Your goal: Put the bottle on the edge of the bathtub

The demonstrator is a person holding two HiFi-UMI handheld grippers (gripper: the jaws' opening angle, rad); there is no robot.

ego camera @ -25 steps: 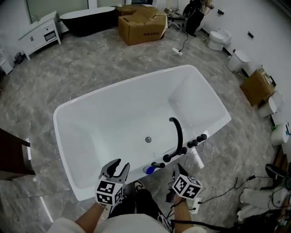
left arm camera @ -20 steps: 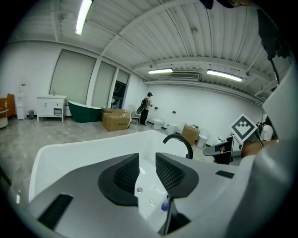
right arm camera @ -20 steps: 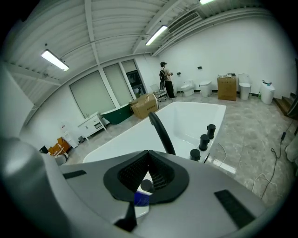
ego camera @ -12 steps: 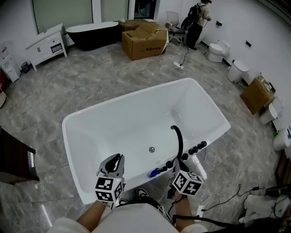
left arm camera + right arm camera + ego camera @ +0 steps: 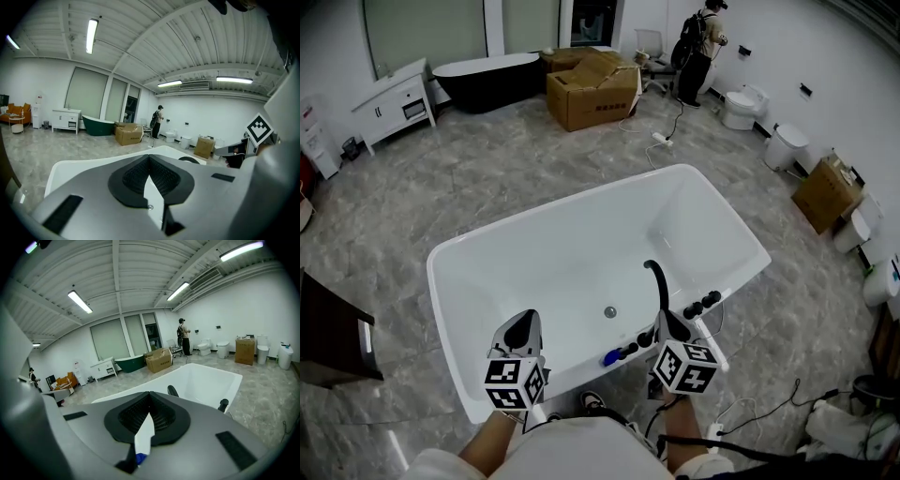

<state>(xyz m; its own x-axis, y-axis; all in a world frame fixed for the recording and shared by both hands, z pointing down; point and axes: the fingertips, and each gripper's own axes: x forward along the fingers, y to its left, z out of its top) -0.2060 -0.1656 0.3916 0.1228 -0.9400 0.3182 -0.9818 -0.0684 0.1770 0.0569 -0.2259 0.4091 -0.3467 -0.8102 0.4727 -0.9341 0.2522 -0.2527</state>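
Observation:
A white bathtub (image 5: 581, 192) lies below me, with a black spout (image 5: 660, 281) and black knobs (image 5: 705, 302) on its near right rim. A small blue-topped bottle (image 5: 607, 357) lies on that near rim beside the knobs, between my two grippers; a bit of its blue (image 5: 139, 458) shows under the right jaws. My left gripper (image 5: 525, 317) hangs over the near rim, left of the bottle. Its jaws have just been closing and now meet with nothing between them (image 5: 149, 156). My right gripper (image 5: 661, 317) is by the spout's base, shut and empty (image 5: 150, 393).
A cardboard box (image 5: 592, 89), a dark tub (image 5: 483, 75) and a white cabinet (image 5: 394, 103) stand at the back. A person (image 5: 694, 37) and toilets (image 5: 741, 105) are at the far right. Cables (image 5: 750, 403) trail on the floor near my right side.
The left jaws went from wide open to shut. Both grippers have risen and now reach further over the tub's near rim. The bottle has stayed on the rim.

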